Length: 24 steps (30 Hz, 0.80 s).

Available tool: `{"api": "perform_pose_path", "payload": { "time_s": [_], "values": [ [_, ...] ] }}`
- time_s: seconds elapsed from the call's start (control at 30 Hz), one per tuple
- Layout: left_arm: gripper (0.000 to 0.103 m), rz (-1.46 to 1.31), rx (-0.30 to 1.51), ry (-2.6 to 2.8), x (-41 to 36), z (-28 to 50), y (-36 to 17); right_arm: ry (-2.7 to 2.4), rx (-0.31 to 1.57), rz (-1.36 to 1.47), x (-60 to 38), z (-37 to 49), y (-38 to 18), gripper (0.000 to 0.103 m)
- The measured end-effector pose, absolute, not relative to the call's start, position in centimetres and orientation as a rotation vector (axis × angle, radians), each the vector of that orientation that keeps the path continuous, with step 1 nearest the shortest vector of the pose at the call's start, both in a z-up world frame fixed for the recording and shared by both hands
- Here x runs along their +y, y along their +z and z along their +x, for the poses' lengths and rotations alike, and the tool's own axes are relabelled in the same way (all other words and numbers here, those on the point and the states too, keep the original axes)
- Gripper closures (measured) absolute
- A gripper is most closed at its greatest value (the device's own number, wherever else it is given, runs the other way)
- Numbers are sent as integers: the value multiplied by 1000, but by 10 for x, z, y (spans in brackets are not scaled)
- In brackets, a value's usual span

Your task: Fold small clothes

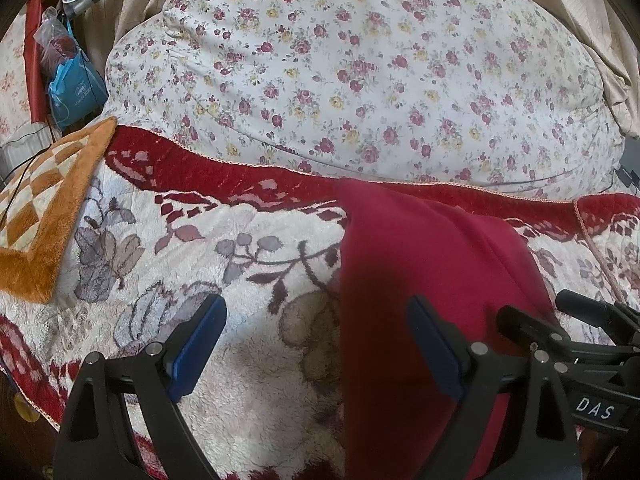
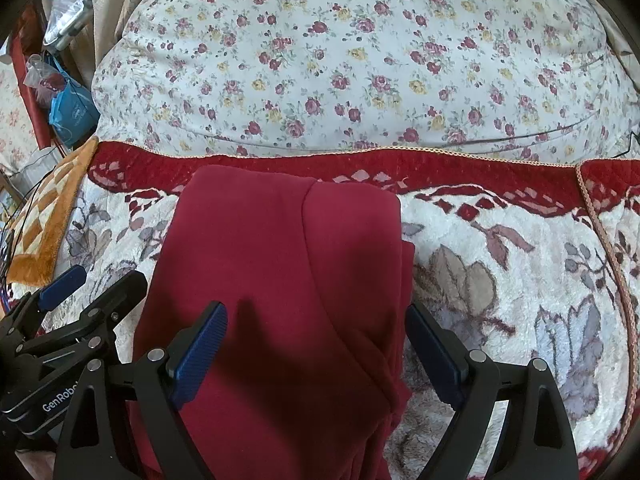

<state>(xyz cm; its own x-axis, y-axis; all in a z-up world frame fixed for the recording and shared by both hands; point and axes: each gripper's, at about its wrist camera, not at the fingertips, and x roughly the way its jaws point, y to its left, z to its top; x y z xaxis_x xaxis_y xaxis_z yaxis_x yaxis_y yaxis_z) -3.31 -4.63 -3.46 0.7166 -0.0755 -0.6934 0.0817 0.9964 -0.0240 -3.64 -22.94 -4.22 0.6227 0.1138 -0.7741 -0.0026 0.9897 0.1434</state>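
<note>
Red garment [image 2: 280,280], a plain soft piece of clothing, lay folded lengthwise on a fluffy cream blanket [image 2: 500,300] patterned with grey leaves and a dark red border. Its far edge reached the blanket's red border, and a fold line ran down its length. Behind the blanket rose a large white quilt [image 2: 340,60] printed with small roses. An orange and cream checked cloth [image 1: 44,216] lay at the blanket's left corner, with a blue bag [image 1: 76,92] beyond it.

The right tool [image 2: 316,352] hovered over the garment's near end, its blue pads [image 2: 200,348] spread wide apart and clamping nothing. The left tool [image 1: 316,348] sat just beside it, over the garment's left edge and bare blanket, likewise spread wide and holding nothing.
</note>
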Motion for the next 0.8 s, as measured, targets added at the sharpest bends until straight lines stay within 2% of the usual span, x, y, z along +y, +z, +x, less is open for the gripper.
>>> {"api": "perform_pose_path", "payload": {
  "time_s": [0.8],
  "values": [
    [12, 9, 769, -89, -43, -33, -35, 67, 899, 133, -231, -35, -44, 10]
  ]
}}
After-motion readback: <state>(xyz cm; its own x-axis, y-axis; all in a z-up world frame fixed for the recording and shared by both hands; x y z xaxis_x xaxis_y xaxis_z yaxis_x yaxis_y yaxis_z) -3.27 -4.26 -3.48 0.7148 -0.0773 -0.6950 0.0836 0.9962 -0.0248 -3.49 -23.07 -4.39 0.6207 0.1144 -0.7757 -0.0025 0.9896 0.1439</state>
